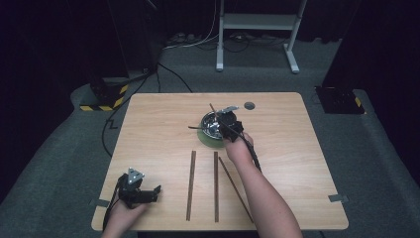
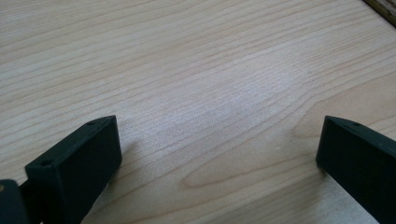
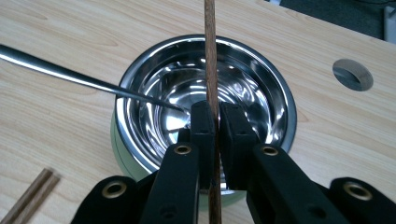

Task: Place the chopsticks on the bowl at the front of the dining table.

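— Dark grey carpet and black curtains are surrounding the pale wooden table (image 1: 148, 129), and nearly everything is gathering around the round shiny steel bowl (image 1: 214, 124) sitting on its green base. Why is the right gripper (image 3: 215, 116) hanging right over that bowl?

— It is clamping a thin dark brown wooden chopstick (image 3: 210, 51) between its jaws, which are pressing together on the stick. The far end is reaching past the bowl's far rim, so I judge the person is lowering it in, to lean on the rim.

— Is anything lying in the bowl already?

— A slim polished metal rod (image 3: 84, 80) is sloping down into it from the bowl's left side as the right gripper view shows it; possibly a utensil handle, though I cannot tell which. In the high view another dark stick (image 1: 194, 127) is poking out just left of the bowl.

— And the sticks on the person's side of the bowl?

— Three long brown wooden chopsticks (image 1: 216, 186) are lying flat on the table there, spread apart, probably so each is offering a free grip.

— What is the left gripper (image 1: 140, 194) doing?

— It is resting well away from the bowl, at the table's near left corner, jaws standing wide apart over bare wood, holding nothing; seemingly waiting.

— That round dark hole (image 1: 249, 105)?

— It is sitting in the tabletop just beyond the bowl, to its right; a cable port, I would guess.
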Motion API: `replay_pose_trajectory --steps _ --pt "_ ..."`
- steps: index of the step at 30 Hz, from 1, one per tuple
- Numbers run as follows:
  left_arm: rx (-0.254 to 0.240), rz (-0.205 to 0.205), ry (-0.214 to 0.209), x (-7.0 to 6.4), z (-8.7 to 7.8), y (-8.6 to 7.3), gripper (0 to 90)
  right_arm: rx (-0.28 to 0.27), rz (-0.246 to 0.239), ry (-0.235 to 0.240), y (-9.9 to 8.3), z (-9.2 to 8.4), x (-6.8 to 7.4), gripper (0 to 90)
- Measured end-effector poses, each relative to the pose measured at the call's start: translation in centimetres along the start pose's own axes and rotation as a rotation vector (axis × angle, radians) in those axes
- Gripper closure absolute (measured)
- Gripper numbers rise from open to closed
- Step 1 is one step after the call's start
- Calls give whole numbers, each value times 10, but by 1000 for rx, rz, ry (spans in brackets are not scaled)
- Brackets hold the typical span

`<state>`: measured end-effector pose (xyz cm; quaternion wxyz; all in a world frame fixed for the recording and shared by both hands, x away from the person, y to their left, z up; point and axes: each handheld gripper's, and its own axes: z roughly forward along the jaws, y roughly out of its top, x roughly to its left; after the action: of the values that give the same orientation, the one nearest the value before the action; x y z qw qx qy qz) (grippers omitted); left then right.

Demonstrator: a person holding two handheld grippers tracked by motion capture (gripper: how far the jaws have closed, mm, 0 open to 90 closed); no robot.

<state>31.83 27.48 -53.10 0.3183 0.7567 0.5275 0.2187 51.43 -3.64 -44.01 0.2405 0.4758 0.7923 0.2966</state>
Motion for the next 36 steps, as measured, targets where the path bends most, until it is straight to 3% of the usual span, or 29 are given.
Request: replay_pose_trajectory --steps 10,21,36 --pt "0 1 -3 0 0 0 3 29 20 10 7 16 5 846" --pt "1 1 -2 0 0 0 3 45 4 3 12 26 14 845" --pt "3 2 -2 0 0 0 3 60 41 1 11 38 10 844"
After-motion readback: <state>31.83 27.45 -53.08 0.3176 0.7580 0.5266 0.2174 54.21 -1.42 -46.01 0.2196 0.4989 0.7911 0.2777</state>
